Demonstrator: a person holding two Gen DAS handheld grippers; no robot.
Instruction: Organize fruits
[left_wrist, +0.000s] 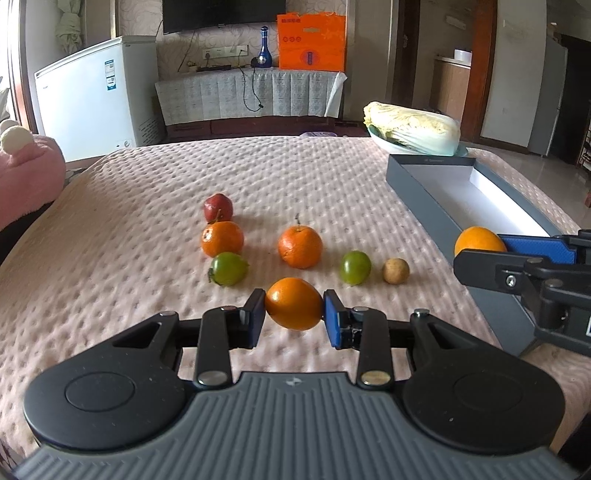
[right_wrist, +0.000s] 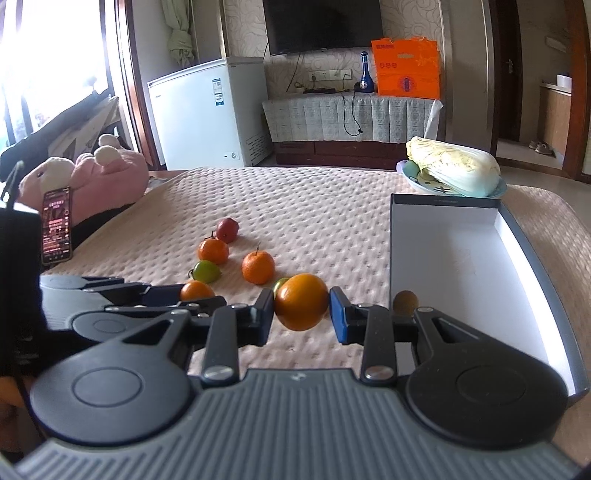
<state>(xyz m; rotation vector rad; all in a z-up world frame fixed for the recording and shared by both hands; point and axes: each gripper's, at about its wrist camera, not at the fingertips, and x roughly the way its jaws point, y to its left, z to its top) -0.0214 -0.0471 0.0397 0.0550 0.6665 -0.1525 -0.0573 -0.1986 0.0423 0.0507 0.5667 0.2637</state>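
Observation:
My left gripper (left_wrist: 294, 309) is shut on an orange (left_wrist: 293, 308) just above the pink bedspread. My right gripper (right_wrist: 301, 307) is shut on another orange (right_wrist: 301, 306); in the left wrist view that orange (left_wrist: 479, 240) hangs by the near left wall of the grey box (left_wrist: 424, 192). On the cover lie a red fruit (left_wrist: 218, 207), two stemmed oranges (left_wrist: 222, 239) (left_wrist: 300, 246), two green fruits (left_wrist: 228, 268) (left_wrist: 355, 267) and a small brown fruit (left_wrist: 395, 271). The box's white inside (right_wrist: 450, 266) holds nothing I can see.
A napa cabbage (left_wrist: 413, 127) on a plate sits beyond the box at the bed's far right. A pink plush toy (right_wrist: 92, 173) and a phone (right_wrist: 56, 225) lie at the left edge. A white freezer (left_wrist: 96, 92) and a TV stand are past the bed.

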